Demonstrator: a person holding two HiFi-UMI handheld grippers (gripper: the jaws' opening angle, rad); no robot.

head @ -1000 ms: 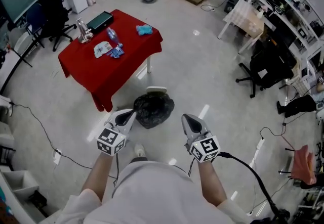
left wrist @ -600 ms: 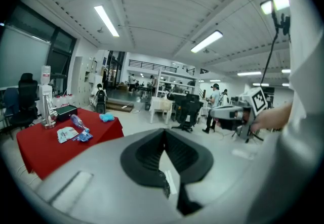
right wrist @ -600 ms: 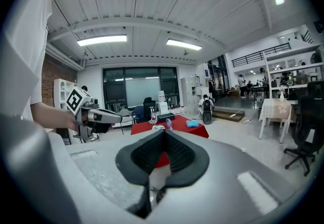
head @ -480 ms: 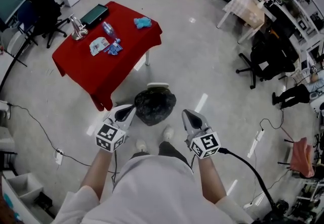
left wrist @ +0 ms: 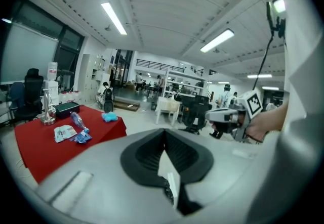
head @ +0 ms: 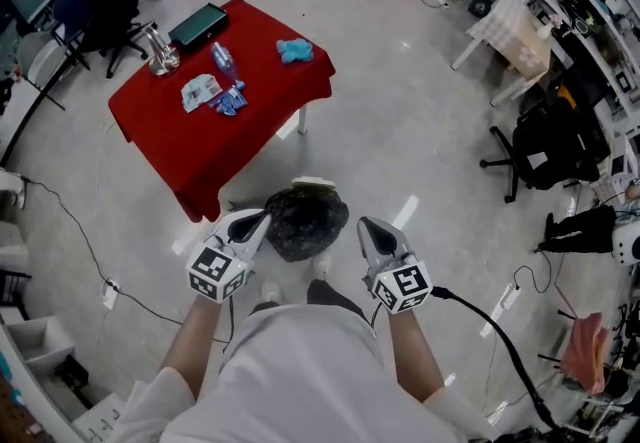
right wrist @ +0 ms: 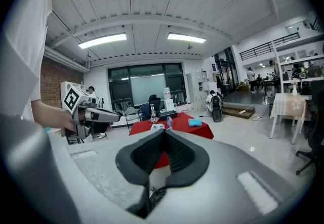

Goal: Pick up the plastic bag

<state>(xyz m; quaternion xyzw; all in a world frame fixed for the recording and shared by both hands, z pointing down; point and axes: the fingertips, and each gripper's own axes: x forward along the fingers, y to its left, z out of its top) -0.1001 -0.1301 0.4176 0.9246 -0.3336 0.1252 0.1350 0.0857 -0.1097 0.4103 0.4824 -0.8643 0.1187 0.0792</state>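
Note:
A black plastic bag point(head: 304, 220), full and bunched, lies on the pale floor just in front of the person's feet, near a corner of the red-clothed table point(head: 180, 141). My left gripper point(head: 255, 222) is held at waist height to the bag's left, jaws shut with nothing in them. My right gripper point(head: 367, 231) hangs to the bag's right, also shut and empty. Both point forward and level: the left gripper view shows the table point(left wrist: 48, 142) and the right gripper point(left wrist: 230, 117); the right gripper view shows the left gripper point(right wrist: 93, 113). The bag is hidden in both gripper views.
On the table lie a bottle point(head: 222, 59), a blue cloth point(head: 294, 51), packets point(head: 203, 91) and a dark case point(head: 196, 27). A white object point(head: 312, 182) sits behind the bag. Office chairs point(head: 545, 146), shelves and floor cables point(head: 75, 236) ring the room.
The person has stepped forward: the bag and table have shifted slightly in the head view and the feet now stand close to the bag. Both grippers stay shut at the same height.

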